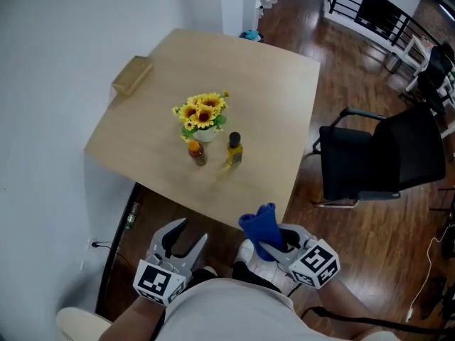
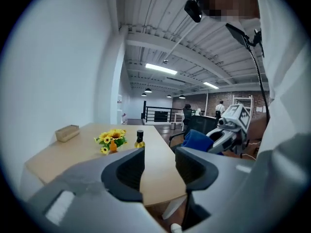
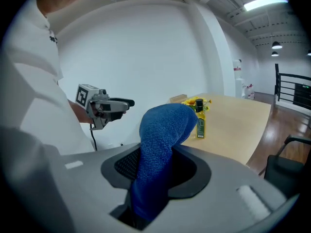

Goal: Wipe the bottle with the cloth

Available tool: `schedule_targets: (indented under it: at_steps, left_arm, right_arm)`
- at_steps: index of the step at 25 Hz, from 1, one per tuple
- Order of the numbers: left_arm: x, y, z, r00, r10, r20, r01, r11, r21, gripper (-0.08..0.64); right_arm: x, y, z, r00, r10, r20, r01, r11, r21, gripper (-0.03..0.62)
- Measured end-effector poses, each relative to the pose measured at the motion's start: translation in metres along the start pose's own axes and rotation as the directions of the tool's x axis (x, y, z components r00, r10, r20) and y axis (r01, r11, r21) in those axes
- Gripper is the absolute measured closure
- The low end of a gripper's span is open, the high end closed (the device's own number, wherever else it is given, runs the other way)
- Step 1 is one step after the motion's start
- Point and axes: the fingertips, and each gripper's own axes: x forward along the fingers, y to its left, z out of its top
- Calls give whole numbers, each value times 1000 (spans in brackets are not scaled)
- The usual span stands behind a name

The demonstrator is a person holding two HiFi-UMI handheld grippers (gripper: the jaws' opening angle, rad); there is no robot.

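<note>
Left gripper: light grey moulded shell, with black jaw liners and ribbed pads. Right gripper: same grey shell, with black textured liners. Left marker cube and right marker cube are white with black square codes. Person wears a white shirt.

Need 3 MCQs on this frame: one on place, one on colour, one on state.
1. Where does the yellow bottle stand?
A in a sink
B on the table, beside the sunflowers
C on a shelf

2. What colour is the cloth?
A red
B white
C blue

3. How is the left claw?
A open, empty
B shut on a cup
C shut on a sponge

Key:
1 B: it stands on the tabletop next to the flowers.
2 C: the blue fabric is clamped in the right claw.
3 A: its jaws stand apart with nothing between them.
</note>
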Motion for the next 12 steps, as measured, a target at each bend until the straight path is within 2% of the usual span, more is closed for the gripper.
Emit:
schedule_targets:
  at_steps: [2, 5, 8, 12]
  left_arm:
    - [-17, -9, 7, 1000, 12, 15, -12, 1000, 21, 350]
    - [-49, -18, 7, 998, 34, 54, -35, 999, 5, 350]
    - [-92, -32, 3, 992, 53, 117, -53, 999, -9, 350]
    - [-161, -47, -5, 981, 74, 180, -55, 992, -110, 350]
  right_arm:
    - [-5, 11, 1, 1000, -9, 24, 9, 1000, -7, 439]
    - [-12, 34, -4, 999, -41, 26, 42, 998, -53, 439]
    - [-18, 73, -17, 999, -31, 6, 32, 994, -102, 439]
    - [-32, 134, -40, 1000, -18, -6, 18, 995, -98, 439]
